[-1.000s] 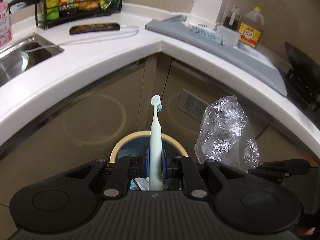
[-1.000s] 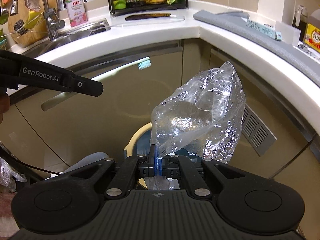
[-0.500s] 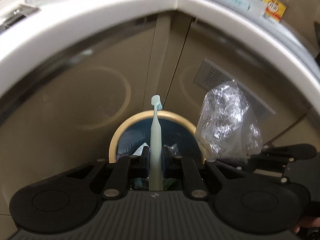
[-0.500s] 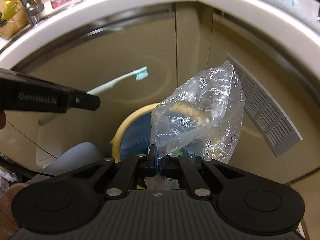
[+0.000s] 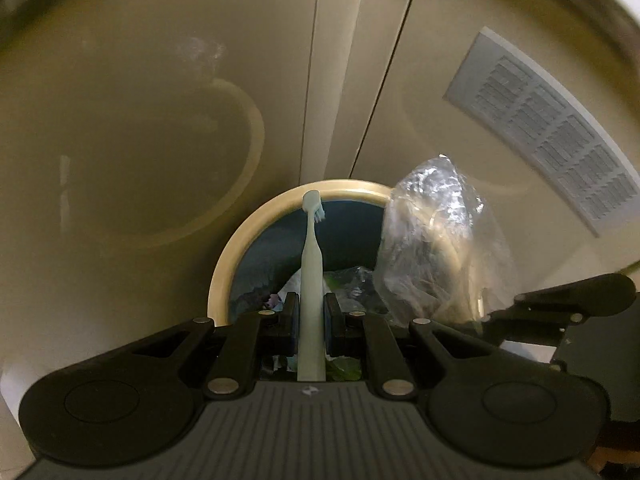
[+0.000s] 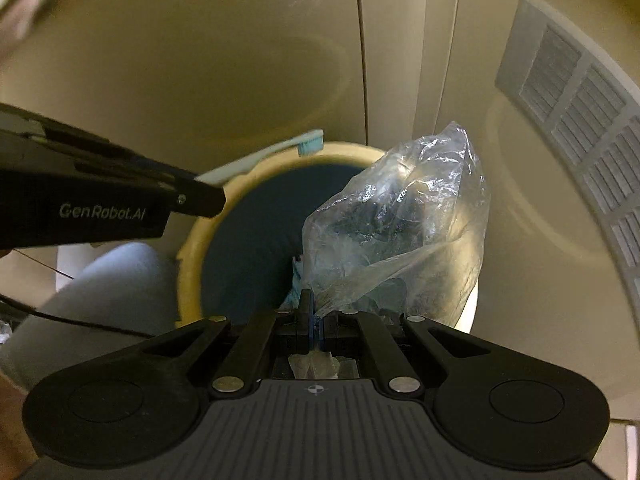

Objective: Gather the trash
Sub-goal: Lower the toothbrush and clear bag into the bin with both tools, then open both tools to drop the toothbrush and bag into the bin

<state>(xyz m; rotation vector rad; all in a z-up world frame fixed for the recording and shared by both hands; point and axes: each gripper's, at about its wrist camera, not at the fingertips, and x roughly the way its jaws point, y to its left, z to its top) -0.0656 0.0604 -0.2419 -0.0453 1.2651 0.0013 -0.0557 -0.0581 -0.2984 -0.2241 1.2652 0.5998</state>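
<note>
My left gripper point(image 5: 311, 312) is shut on a pale green toothbrush point(image 5: 311, 264), whose bristled head points away over the round trash bin point(image 5: 228, 264). The bin has a cream rim and a dark liner with scraps of litter inside. My right gripper point(image 6: 316, 316) is shut on a crumpled clear plastic bag point(image 6: 400, 232), which stands above the bin's point(image 6: 192, 248) right half. In the right wrist view the left gripper point(image 6: 200, 200) comes in from the left, with the toothbrush point(image 6: 280, 150) reaching across the bin's far rim. The bag point(image 5: 432, 248) also shows at the right of the left wrist view.
Beige cabinet doors point(image 5: 160, 120) stand close behind the bin, meeting at a corner seam. A grey vent grille point(image 5: 548, 128) sits in the right door. A grey-clad leg point(image 6: 108, 284) of the person is left of the bin.
Both grippers have dropped from countertop height to just above the bin and tilted downward. The counter and sink have left both views. The toothbrush and bag stay held.
</note>
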